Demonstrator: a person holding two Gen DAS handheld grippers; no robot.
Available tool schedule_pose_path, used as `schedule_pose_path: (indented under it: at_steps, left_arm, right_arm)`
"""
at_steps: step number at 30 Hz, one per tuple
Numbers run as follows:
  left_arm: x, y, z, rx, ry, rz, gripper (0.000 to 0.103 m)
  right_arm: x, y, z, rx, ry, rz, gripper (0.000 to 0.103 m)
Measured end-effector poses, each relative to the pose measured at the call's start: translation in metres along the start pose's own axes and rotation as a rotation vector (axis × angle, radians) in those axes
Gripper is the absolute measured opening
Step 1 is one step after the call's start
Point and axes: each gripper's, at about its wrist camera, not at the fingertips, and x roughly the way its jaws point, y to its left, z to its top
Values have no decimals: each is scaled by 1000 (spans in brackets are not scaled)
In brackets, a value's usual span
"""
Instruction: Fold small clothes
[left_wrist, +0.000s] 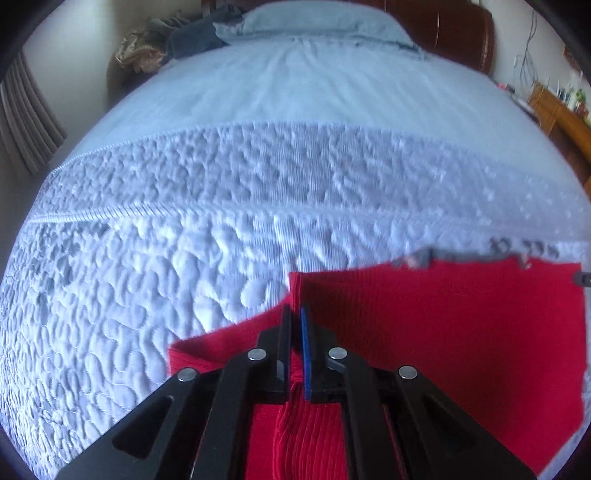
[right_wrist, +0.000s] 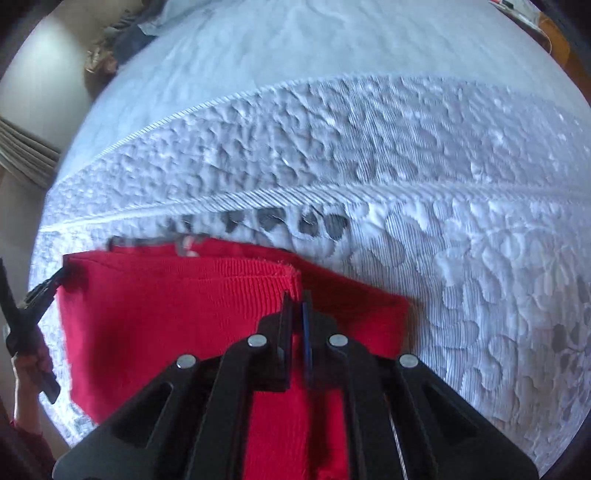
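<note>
Both pinched tight on the red knit garment (left_wrist: 443, 332), left hand-held gripper (left_wrist: 295, 314) and right hand-held gripper (right_wrist: 296, 299) are mid-fold over the bed (left_wrist: 258, 184); next, lay the edge square.

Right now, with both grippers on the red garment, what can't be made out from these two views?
- What kind of piece the red garment is: its lower part is hidden by the left gripper and cut off by the frame edge in the left wrist view.
- The dark trim along its far edge: blurred in both views.
- How much cloth the right gripper pinches: its own fingers cover it.
</note>
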Motion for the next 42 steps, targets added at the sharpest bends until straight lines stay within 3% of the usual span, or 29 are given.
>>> schedule_pose_path:
  at_steps: [5,7,10,12,14,16,18,21,25,28,34,36,37,39,41,42]
  left_arm:
    - [10,2,-8,-27,-2,-7,7]
    - [6,3,-6,-29,11,-1,15]
    - [-14,11,-3,-59,27,-13,29]
    - [-44,24,-10,-100,26,-36,38]
    - [-73,36,-27,-123,39,-77,67]
    - [-100,47,-59,-136,68,-108,72]
    - [-112,55,-90,-153,111,-149,74]
    - [-116,63,-137,-190,185,-186,74]
    - [-105,58,-162,-214,229,-223,73]
    - [-94,46,-166,-238,256,-285,73]
    - [-77,24,-158,-199,265,-222,76]
    - [-73,20,-154,-192,270,-213,73]
    - [-72,17,-154,-191,277,-207,68]
    - [-72,17,-153,-205,282,-234,51]
    - [-72,22,-152,-245,300,-292,25]
    - [-71,27,-153,-286,312,-331,21]
  right_arm:
    - [18,-9,-6,23,5,-3,4]
    - [14,-9,-6,22,6,-6,9]
    - [-13,-6,-13,18,-20,-2,22]
    - [-40,-5,-28,3,-31,18,40]
    - [-61,-7,-49,-19,-22,51,46]
    - [-81,-9,-83,-61,-11,70,51]
    - [-89,-13,-118,-82,16,85,65]
    - [-80,-21,-157,-70,82,115,65]
    - [-64,-32,-177,-1,124,186,64]
    - [-51,-32,-177,38,150,218,64]
    - [-32,-24,-170,57,169,261,59]
    - [-29,-17,-171,34,173,261,51]
    - [-28,-11,-172,21,173,266,48]
    - [-25,-5,-174,14,182,297,21]
    - [-25,-3,-176,14,174,293,15]
    - [-27,-3,-176,20,168,292,13]
